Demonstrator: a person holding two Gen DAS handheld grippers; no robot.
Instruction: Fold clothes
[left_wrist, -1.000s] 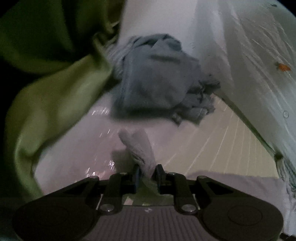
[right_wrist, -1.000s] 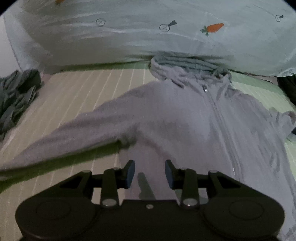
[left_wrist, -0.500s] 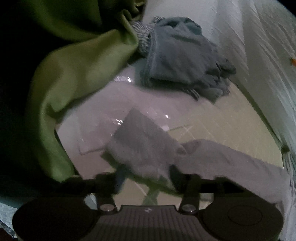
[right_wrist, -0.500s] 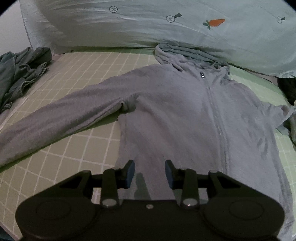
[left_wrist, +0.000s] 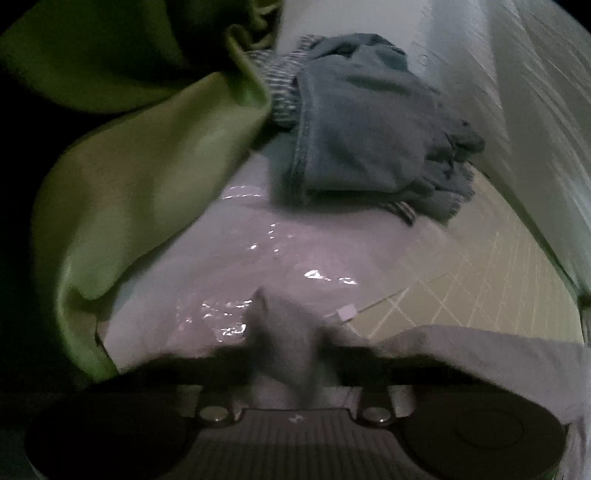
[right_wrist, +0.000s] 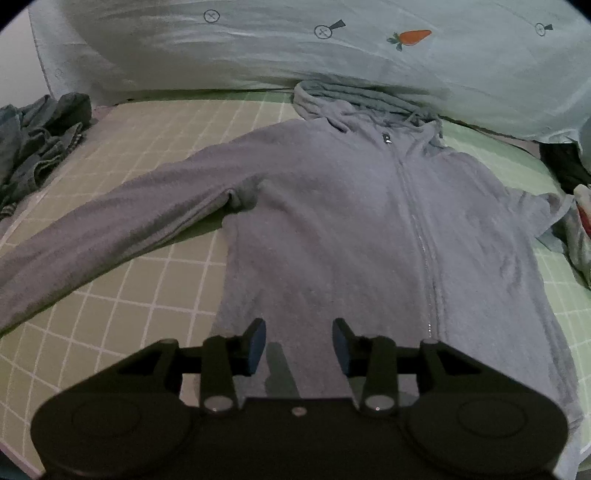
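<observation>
While the hoodie (right_wrist: 332, 236) is laid flat on the checked mat (right_wrist: 122, 310), unfolded, no fold is yet made. Left gripper (left_wrist: 291, 354): closing on the sleeve cuff (left_wrist: 284, 325) at 6 o'clock. Right gripper (right_wrist: 299, 343): half open, opening, empty, over the hem. Remaining: sleeves, body, the heap (right_wrist: 40, 136) at 9 o'clock.

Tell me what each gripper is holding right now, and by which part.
The left gripper is closing on the hoodie's sleeve cuff. The right gripper is open above the hoodie, holding nothing.
</observation>
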